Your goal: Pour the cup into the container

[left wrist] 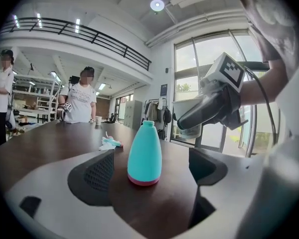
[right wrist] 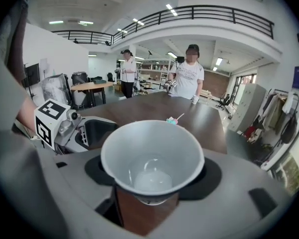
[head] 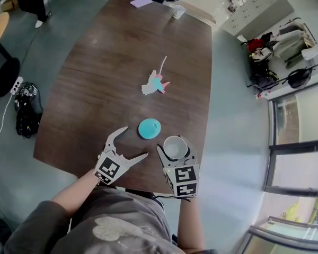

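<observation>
A teal bottle-shaped container (head: 149, 128) with a pink base and an open neck stands upright on the dark wooden table (head: 122, 52). My left gripper (head: 136, 141) is open just short of it on its near left. In the left gripper view the container (left wrist: 144, 153) stands a little beyond the spread jaws. My right gripper (head: 175, 149) is shut on a white cup (head: 175, 146), held upright just right of the container. In the right gripper view the cup (right wrist: 152, 156) fills the space between the jaws; I cannot tell what lies in its pale bottom.
A small pink, teal and white toy (head: 155, 83) lies mid-table. At the far end are a paper cup (head: 178, 12), a purple sheet (head: 141, 2) and people standing. The table's near edge (head: 143, 187) runs just below both grippers.
</observation>
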